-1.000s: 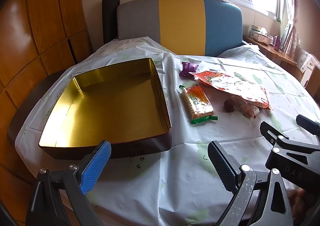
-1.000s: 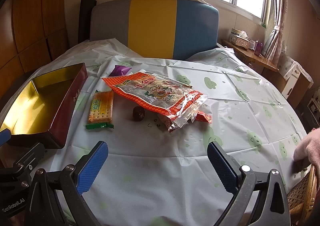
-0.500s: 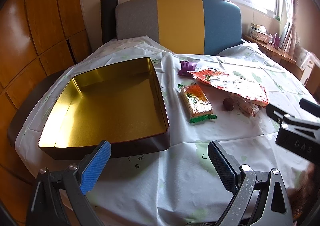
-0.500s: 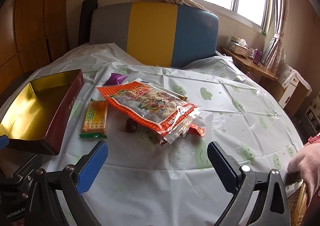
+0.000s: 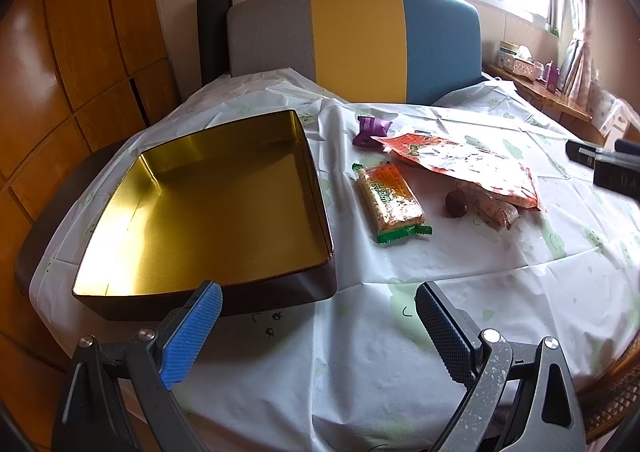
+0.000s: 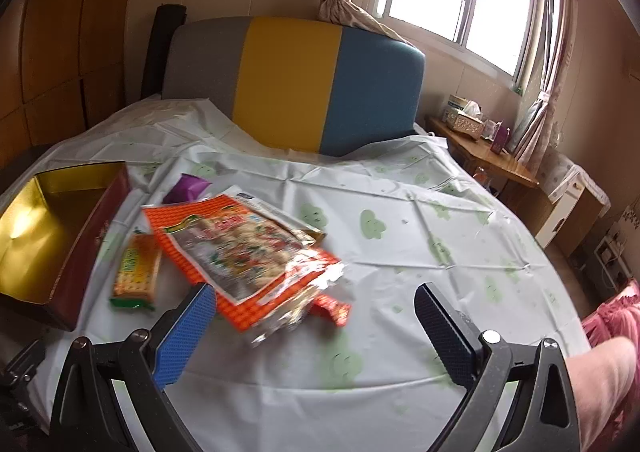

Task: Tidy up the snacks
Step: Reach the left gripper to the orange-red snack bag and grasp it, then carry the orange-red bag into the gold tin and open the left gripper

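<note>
Nearest in each wrist view, a tool hangs over the white-covered tabletop [image 5: 360, 352] with its two pads spread wide and nothing between them: the left tool [image 5: 318, 326] just short of the near wall of the tin, the right tool [image 6: 316, 326] just short of the big orange snack bag [image 6: 244, 252].

The open gold-lined tin [image 5: 208, 208] sits at the near left. Only the left view shows its whole bare floor; the right view catches just its red outer side. To its right, apart from it, lies a cracker pack [image 5: 390, 200] with green ends. Right of that sits a small dark round sweet [image 5: 456, 203], seen only from the left; in the right view the bag hides it. A slim wrapped snack [image 5: 494, 208] pokes from under the bag's near edge. A purple wrapper [image 5: 372, 129] lies at the bag's far left corner.

Only the right view shows a person's bare forearm [image 6: 600, 384] at the near right. Farthest stands a grey, yellow and blue chair back [image 6: 296, 84].
</note>
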Motion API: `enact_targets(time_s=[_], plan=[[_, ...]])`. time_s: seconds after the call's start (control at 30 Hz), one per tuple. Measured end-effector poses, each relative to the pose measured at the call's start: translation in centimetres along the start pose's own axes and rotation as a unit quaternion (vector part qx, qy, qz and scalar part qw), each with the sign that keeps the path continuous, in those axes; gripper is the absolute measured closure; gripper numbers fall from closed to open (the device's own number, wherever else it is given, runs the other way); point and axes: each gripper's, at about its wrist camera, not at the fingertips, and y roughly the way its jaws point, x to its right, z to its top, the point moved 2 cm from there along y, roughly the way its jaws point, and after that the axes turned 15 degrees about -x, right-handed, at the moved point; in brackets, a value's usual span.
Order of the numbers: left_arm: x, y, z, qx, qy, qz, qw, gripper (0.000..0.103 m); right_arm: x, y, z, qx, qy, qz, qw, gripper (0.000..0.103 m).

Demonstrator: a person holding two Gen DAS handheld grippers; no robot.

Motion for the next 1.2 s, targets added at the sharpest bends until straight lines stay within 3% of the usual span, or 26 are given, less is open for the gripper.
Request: enact_targets(time_s=[0.27,0.43,0.47,0.5,0.57,0.73,0.83,1.07,1.17,1.2], plan=[[0.4,0.5,0.4,-0.014,0.012,-0.015,0.9997,0.006,5.5,3.6,2.5,-0.018,0.007,-0.028,0.999,0.002],[1.4,1.1,2.2,-0.04,0.043,-0.067,0.996,0.037,8.8,7.0,2.7,-0.077,0.08,0.004,0.994,0.014],[1.6,1.3,2.7,-0.051,0.044,-0.089,0.9938,0.05,9.4,7.4,2.7,-0.086,0.099,0.021,0.991,0.014],[1.9,1.5,3.3,-0.065,0.042,-0.115,0.9904,0.059,9.7,7.8,2.6,-0.094,0.112,0.035,0.989,0.014],[2.7,2.2,4.7,-0.09,0.026,-0.169,0.9811,0.06,10.0,8.2,2.5,-0.104,0.124,0.046,0.986,0.016],[4.8,3.6,7.7,-0.119,-0.021,-0.26,0.9581,0.062,10.1,8.1,2.3,-0.104,0.133,0.062,0.984,0.017],[6.1,4.5,9.2,-0.124,-0.045,-0.283,0.95,0.062,10.0,8.1,2.4,-0.104,0.131,0.068,0.984,0.017],[8.5,7.5,10.5,-0.161,-0.115,-0.351,0.9152,0.062,10.1,8.1,2.6,-0.101,0.131,0.073,0.983,0.017],[9.5,9.0,10.6,-0.168,-0.127,-0.354,0.9113,0.062,10.2,8.2,2.6,-0.105,0.137,0.077,0.982,0.017],[9.8,9.3,10.7,-0.17,-0.133,-0.363,0.9065,0.063,10.2,8.2,2.6,-0.105,0.137,0.077,0.982,0.017]])
